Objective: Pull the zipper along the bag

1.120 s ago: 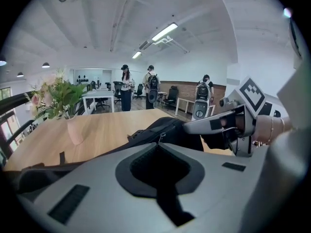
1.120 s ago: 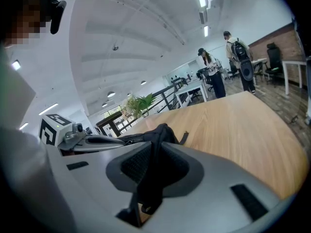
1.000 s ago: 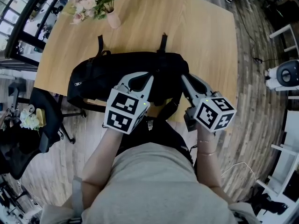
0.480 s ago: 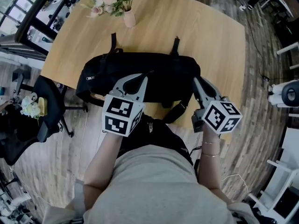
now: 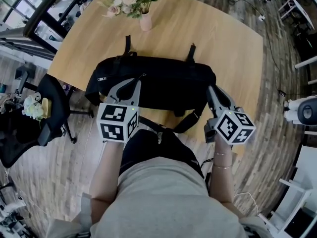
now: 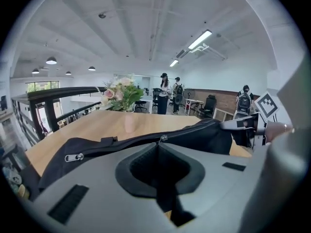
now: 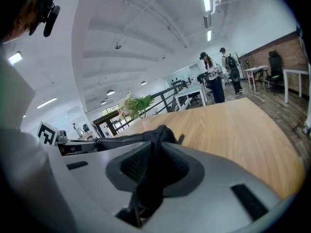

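A long black fabric duffel bag (image 5: 168, 86) lies lengthwise along the near edge of the light wooden table (image 5: 228, 48), close in front of the person. Its black carry straps (image 5: 127, 43) point away over the tabletop.

The left gripper (image 5: 140, 78) reaches onto the top of the bag, left of its middle. In the left gripper view its jaws are pressed together, and their tips meet on the small silver zipper pull (image 6: 162, 139) on the bag's top seam. The pull sits right at the tip of this gripper, with the rest of the bag stretching away to either side.

The right gripper (image 5: 210, 88) is at the bag's right end. In the right gripper view a fold of the bag's black cloth runs down between its pads, which press on it from both sides while the jaws are opening.

A second silver zipper tab (image 6: 77, 157) hangs at the bag's left end, well apart from the left gripper. A pale pink vase of flowers (image 5: 145, 21) stands on the far side of the table, apart from the bag
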A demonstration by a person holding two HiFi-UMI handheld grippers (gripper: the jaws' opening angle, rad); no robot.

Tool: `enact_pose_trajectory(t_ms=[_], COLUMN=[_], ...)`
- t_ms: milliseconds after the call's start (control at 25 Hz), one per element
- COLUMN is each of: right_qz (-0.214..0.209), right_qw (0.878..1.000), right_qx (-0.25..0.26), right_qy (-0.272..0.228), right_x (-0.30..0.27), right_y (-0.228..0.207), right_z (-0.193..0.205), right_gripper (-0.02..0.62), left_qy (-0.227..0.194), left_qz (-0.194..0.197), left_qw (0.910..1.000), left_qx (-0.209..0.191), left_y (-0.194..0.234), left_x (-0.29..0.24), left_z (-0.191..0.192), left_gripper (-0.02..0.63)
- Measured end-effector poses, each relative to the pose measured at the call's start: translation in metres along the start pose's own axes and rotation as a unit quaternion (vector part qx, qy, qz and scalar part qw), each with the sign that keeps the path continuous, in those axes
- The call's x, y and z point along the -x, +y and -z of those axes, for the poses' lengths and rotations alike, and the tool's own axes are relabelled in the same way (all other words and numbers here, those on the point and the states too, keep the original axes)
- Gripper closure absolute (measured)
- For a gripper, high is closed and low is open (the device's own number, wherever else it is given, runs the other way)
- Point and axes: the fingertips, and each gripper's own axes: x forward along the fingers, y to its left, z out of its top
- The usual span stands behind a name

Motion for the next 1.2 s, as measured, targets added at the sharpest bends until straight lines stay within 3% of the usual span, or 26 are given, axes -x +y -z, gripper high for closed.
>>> enact_pose_trajectory(t_ms=[360,680,840,1000,1200], right_qz=[-0.002,0.011,-0.02,-0.073,-0.078], right_qw=[0.998,0.986,0.969,0.955,0.916], right_qx=[0.07,0.164,0.241,0.288,0.392], right_qy=[-0.007,-0.026,-0.051,-0.018,0.005], right_x=[0.0,0.001,0.0,-0.023,-0.042], right_y=[0.016,0.033,0.068,0.11,0.151], right_z=[-0.009,-0.026,-0.037,-0.025,-0.022], right_gripper=[0.472,0.434,0.435,0.434,0.437], left_qy=[-0.009,-0.029,-0.035,-0.038,-0.03], left_qz=[-0.017,-0.017,-0.01,-0.014,-0.007], left_qw=[0.9998,0.9993,0.9991,0.999,0.9987], left_qx=[0.004,0.015,0.024,0.02,-0.041], left_y=[0.004,0.004,0.005,0.007,0.006], left_x=[0.009,0.013,0.014,0.015,0.017], left_z=[0.0,-0.003,-0.001,-0.003,-0.006], left_gripper=[0.584,0.588,0.588,0.588,0.588])
